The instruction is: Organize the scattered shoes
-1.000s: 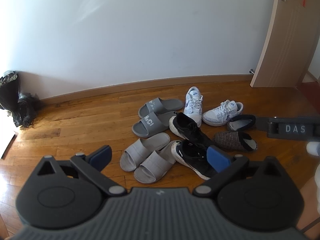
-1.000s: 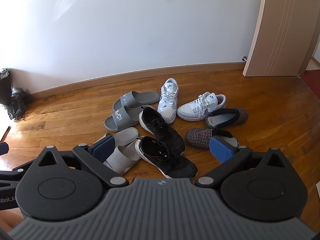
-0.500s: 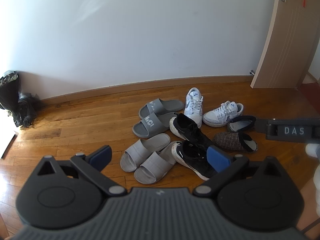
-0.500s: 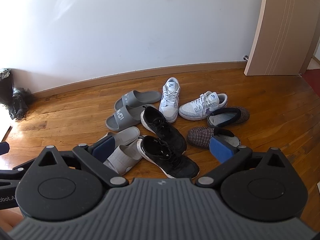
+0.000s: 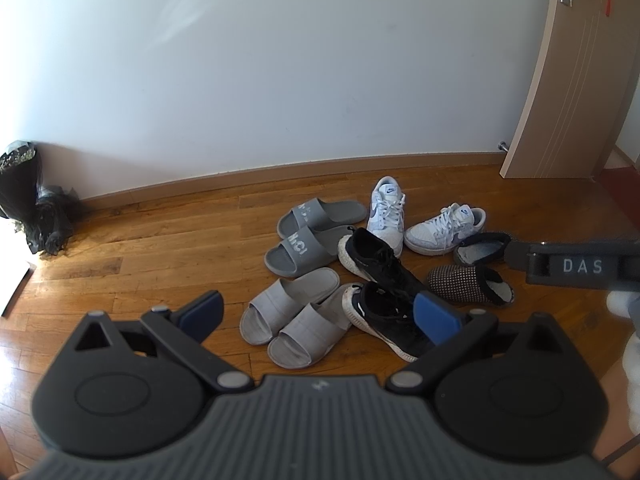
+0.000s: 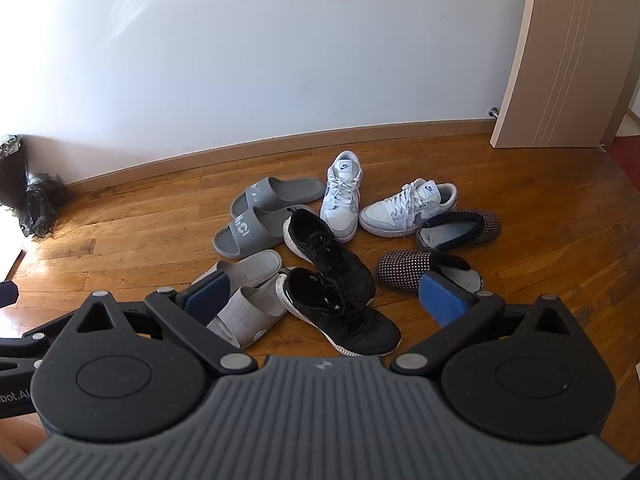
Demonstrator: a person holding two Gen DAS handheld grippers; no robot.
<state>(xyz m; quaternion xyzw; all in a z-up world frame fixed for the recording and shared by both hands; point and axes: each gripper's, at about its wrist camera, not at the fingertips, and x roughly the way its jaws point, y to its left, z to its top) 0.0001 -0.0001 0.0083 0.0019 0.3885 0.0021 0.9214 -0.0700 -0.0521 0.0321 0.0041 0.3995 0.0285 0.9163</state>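
Still nothing gripped: both tools are hanging wide above the shoes.
Left tool (image 5: 318, 312) and right tool (image 6: 326, 296) are facing the floor pile (image 6: 340, 240); overlapping black sneakers (image 6: 332, 276) are risking a snagged, dragged neighbour.

White letters "DAS" stand on the dark body of the right gripper (image 5: 576, 266) where it reaches into the left wrist view. In the right wrist view a cut-off "bot.AI" shows on the left gripper (image 6: 12, 394) at the left edge. The nearer dark grey slide (image 6: 250, 234) carries pale strap lettering, too distorted to read surely.
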